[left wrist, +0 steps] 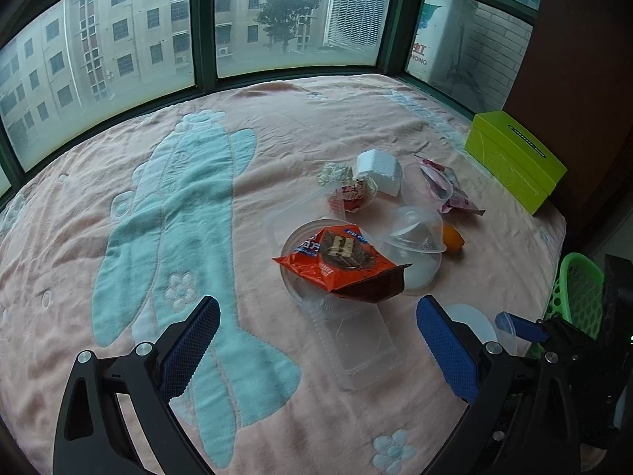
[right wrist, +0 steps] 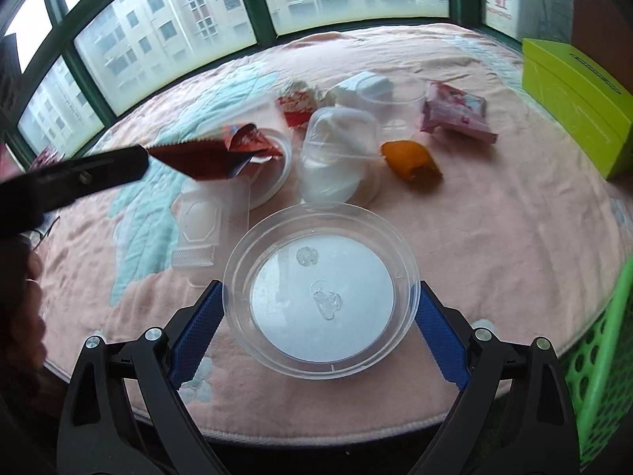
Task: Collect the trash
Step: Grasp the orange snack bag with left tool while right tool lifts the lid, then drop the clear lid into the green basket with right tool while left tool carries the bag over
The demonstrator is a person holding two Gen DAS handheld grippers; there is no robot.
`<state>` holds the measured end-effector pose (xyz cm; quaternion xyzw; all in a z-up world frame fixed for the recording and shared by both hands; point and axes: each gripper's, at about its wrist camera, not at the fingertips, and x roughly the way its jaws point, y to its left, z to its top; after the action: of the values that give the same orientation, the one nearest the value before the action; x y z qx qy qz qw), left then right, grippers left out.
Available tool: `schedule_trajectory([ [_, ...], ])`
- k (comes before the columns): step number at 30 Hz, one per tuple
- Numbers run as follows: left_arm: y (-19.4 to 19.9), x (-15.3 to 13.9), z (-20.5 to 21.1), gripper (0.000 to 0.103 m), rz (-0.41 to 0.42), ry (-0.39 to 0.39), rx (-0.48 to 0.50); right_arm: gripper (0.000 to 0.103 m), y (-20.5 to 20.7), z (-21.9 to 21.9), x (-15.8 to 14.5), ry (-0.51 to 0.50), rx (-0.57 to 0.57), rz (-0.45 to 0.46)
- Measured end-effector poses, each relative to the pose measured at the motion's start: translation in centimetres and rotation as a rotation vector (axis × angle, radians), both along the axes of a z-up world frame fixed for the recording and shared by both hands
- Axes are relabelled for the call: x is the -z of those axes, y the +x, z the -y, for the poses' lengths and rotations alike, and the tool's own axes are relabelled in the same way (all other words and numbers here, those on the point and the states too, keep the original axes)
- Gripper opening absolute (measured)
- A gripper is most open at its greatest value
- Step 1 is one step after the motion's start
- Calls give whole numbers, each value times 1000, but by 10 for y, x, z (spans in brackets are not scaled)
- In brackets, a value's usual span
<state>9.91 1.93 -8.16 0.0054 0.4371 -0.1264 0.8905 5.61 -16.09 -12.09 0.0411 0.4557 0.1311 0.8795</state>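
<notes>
Fingers of your right gripper [right wrist: 318, 308] squeeze the clear bowl [right wrist: 320, 291] by its rim. Your left gripper [left wrist: 316, 340] gapes wide, holding nothing, with the orange wrapper [left wrist: 340, 267] at 12 o'clock and the green basket [right wrist: 601, 360] at 3 o'clock.

This looks like a home, likely an upper-floor flat: a pink fleece blanket [left wrist: 277, 126] with teal cartoon patterns covers the surface. Green-framed bay windows [left wrist: 205, 19] across the top face apartment blocks [left wrist: 118, 31]. At right sits a green tissue box [left wrist: 514, 160].
</notes>
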Motion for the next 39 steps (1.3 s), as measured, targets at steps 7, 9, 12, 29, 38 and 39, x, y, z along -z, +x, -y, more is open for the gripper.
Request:
schedule_trajectory([
  [7, 16, 13, 20, 83, -1, 9, 50, 92, -13, 20, -29, 24, 61, 25],
  [9, 21, 16, 23, 75, -13, 11, 56, 92, -18, 26, -38, 27, 81, 36],
  [12, 24, 19, 23, 64, -24, 0, 67, 92, -23, 37, -50, 46, 110, 49],
  [29, 5, -11, 19, 24, 21, -65, 111, 92, -84, 114, -81, 37, 338, 123],
  [38, -16, -53, 30, 23, 75, -143, 176, 92, -123, 163, -85, -19, 498, 135],
  [39, -19, -59, 35, 23, 76, -155, 195, 92, -127, 168, -85, -23, 515, 133],
])
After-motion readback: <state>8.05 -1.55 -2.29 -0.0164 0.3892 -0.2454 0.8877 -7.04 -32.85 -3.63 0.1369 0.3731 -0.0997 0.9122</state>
